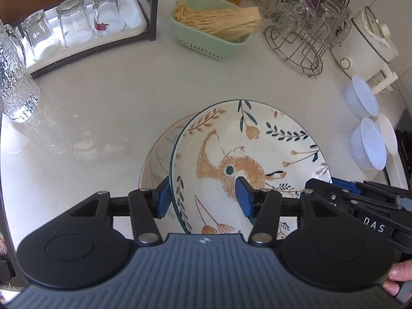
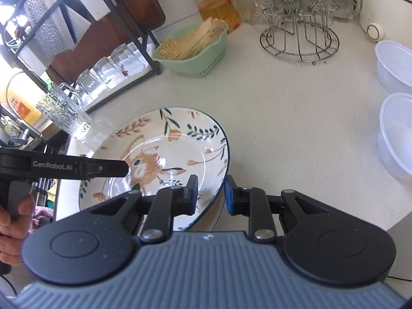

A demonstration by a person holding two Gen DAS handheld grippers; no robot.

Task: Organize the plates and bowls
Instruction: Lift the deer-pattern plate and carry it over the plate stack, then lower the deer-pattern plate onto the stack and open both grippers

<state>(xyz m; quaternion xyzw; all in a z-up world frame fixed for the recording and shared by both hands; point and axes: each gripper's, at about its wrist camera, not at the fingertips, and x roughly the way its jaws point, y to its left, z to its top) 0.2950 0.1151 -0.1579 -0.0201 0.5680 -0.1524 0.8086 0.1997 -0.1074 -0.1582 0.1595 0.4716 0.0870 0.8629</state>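
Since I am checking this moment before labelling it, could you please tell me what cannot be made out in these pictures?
- Lower plate, left wrist view: mostly covered by the bird-pattern plate; its pattern is unreadable.
- Bird-pattern plate's near rim, both views: hidden behind the gripper bodies.
- Right gripper, right wrist view: whether its fingers press the rim is unclear.
- Glasses on the wire rack, left wrist view: too jumbled to count.

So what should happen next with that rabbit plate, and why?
Probably nudge the rabbit plate sideways over the plate beneath, which pokes out one side. The left tool and right tool both straddle its rim, so they can steer it.
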